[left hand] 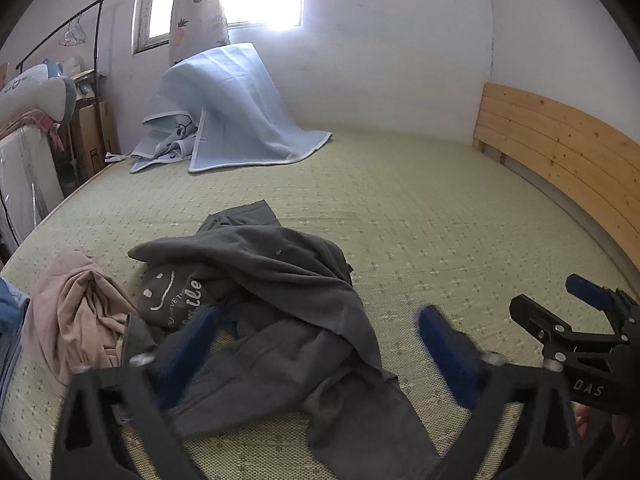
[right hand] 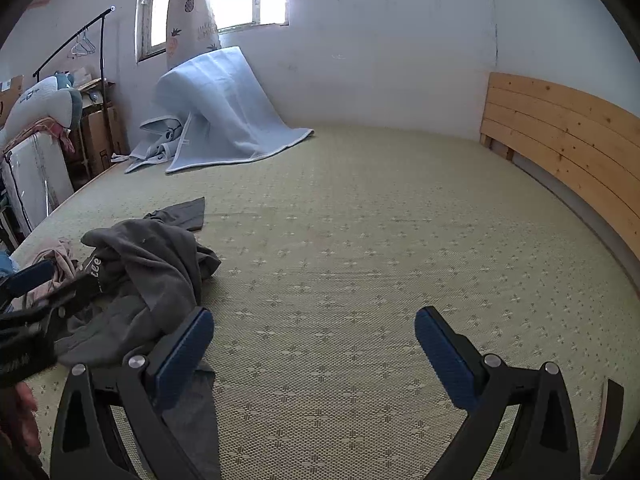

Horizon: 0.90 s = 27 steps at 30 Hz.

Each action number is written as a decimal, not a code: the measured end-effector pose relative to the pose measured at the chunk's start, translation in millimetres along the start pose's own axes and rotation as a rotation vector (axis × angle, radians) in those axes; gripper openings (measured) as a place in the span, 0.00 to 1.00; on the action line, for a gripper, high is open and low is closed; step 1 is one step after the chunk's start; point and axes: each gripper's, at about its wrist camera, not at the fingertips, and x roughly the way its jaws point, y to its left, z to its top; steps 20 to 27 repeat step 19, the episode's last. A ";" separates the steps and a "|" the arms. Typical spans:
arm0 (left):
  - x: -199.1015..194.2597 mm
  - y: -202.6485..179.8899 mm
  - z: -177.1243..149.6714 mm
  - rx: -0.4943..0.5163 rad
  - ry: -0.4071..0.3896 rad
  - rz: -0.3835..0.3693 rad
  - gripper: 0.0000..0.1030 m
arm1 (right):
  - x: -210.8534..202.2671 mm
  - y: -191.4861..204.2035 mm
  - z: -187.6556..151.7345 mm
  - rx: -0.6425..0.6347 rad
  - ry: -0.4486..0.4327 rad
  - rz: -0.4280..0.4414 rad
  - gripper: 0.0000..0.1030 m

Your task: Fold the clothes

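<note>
A crumpled dark grey garment (left hand: pixel 272 280) with a white smiley print lies on the green bed mat (left hand: pixel 420 208). My left gripper (left hand: pixel 316 340) hovers just over it, jaws wide open, the cloth below and between the blue pads and not pinched. In the right wrist view the same grey garment (right hand: pixel 152 264) sits to the left. My right gripper (right hand: pixel 316 344) stands open over bare mat (right hand: pixel 360 240), with its left finger (right hand: pixel 188 348) at the garment's edge. The right gripper (left hand: pixel 560 308) also shows at the far right of the left wrist view.
A pink garment (left hand: pixel 76 312) lies bunched left of the grey one, with blue cloth (left hand: pixel 10 312) at the frame edge. A light blue blanket (left hand: pixel 228 112) is heaped at the far wall under the window. A wooden headboard (left hand: pixel 560 148) bounds the right side. A clothes rack (left hand: pixel 96 40) and boxes stand far left.
</note>
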 end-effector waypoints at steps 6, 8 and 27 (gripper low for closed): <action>-2.0 0.2 -1.3 -0.002 -0.015 0.003 1.00 | 1.5 0.7 0.0 0.000 0.005 0.000 1.00; -3.4 0.5 -1.4 -0.001 -0.027 0.008 1.00 | 1.8 0.9 -0.1 0.000 0.006 0.002 1.00; -2.6 0.2 -1.0 0.007 -0.030 0.020 1.00 | 0.8 -1.0 -0.7 0.007 0.004 0.001 1.00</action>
